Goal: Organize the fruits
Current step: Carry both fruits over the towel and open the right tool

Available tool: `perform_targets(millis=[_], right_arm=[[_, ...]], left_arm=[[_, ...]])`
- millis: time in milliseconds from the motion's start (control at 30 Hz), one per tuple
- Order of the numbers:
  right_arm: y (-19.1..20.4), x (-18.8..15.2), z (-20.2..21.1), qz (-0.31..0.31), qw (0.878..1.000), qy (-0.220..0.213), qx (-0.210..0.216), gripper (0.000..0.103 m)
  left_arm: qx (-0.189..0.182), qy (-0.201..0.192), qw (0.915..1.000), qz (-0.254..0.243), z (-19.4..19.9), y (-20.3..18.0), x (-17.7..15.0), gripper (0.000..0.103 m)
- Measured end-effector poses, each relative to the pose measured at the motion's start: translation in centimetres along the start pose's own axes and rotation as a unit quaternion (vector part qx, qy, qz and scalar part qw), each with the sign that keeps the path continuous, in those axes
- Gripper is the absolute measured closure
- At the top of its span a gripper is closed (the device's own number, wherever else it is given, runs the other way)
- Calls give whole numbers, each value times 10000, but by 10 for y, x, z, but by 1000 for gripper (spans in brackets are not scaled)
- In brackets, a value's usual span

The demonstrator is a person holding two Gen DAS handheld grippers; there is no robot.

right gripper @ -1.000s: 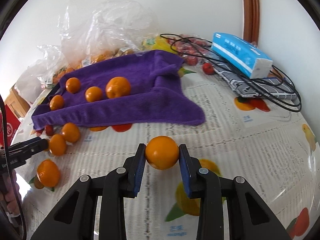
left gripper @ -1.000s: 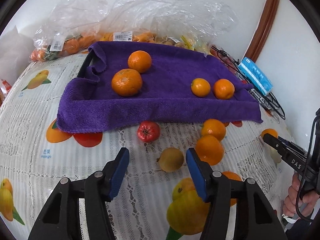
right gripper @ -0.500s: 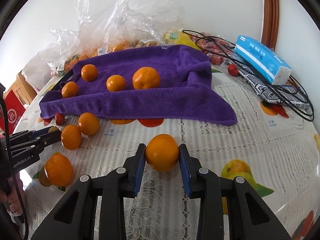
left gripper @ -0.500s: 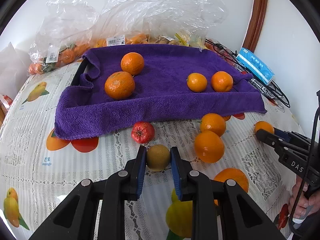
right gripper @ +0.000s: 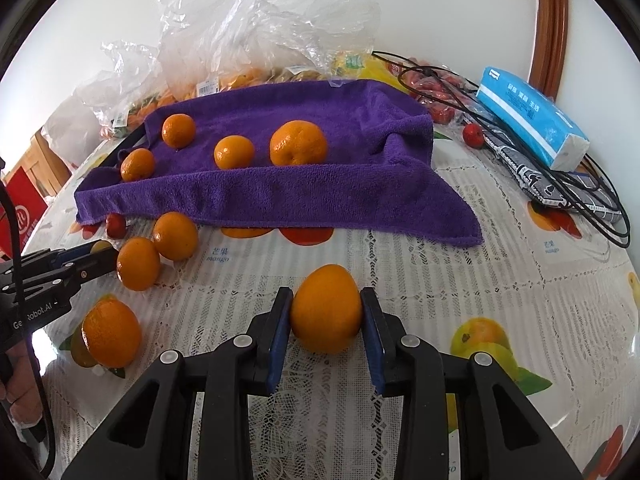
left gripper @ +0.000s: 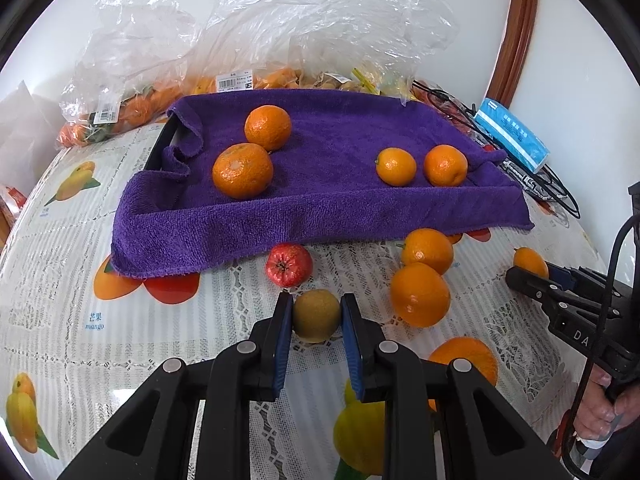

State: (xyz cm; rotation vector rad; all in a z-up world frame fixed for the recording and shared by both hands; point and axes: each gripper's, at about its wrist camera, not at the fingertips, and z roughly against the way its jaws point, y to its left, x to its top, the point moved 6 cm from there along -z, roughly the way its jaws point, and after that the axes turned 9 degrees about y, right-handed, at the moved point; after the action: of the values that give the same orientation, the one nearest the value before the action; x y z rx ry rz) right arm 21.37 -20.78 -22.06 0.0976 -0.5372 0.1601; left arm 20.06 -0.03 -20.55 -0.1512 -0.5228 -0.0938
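Observation:
My left gripper [left gripper: 316, 314] is shut on a small yellow-green fruit [left gripper: 317, 315] just above the tablecloth, with a red fruit [left gripper: 289, 265] right behind it. My right gripper [right gripper: 326, 312] is shut on an orange [right gripper: 326, 309] near the table's front. A purple towel [left gripper: 320, 200] lies beyond both and carries several oranges [left gripper: 242, 170]. Two loose oranges [left gripper: 420, 294] sit right of the left gripper, and another orange [right gripper: 111, 332] lies at the left in the right wrist view. The right gripper's tip with its orange [left gripper: 530, 262] shows at the right edge of the left wrist view.
Clear plastic bags of fruit [left gripper: 256, 52] pile up against the wall behind the towel. A blue tissue pack [right gripper: 528, 116], black cables [right gripper: 592, 196] and a small red fruit [right gripper: 473, 135] lie at the right. The fruit-print tablecloth [right gripper: 460, 272] covers the table.
My left gripper closed from wide open onto the yellow-green fruit. My right gripper kept hold of its orange and shifted a little to the left, toward the towel's front.

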Motion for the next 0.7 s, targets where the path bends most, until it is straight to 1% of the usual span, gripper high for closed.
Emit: perform_targets(millis=[167,267,367,433,500,600,700], right_arm=[[0,0,0,-6,10000,-9,-20,70],[0,0,2,-17,10000,-46,0,70],[1,1,7,-11,9999,-139,-27,70],[2,3,11,-51,9998,-180,45,70],[4,7,17,-81,9996,-239,95,70],[10,17,30,-22,9991,-422,8,70],[15,28,40,-4,9984,-555,41,70]], left_arm=[[-166,-48,9997,162,4,5,0,80],[-238,-128,9996,90,9,1,1,80],[-214,-175,9996,21,12,-2,2,80],[-194,-199,9996,-12,14,-3,3,80],[-229,-233,9995,-20,18,-4,4,80],[-239,-267,9994,-37,27,-5,8,80],[-261,-414,9988,-56,41,-4,18,80]])
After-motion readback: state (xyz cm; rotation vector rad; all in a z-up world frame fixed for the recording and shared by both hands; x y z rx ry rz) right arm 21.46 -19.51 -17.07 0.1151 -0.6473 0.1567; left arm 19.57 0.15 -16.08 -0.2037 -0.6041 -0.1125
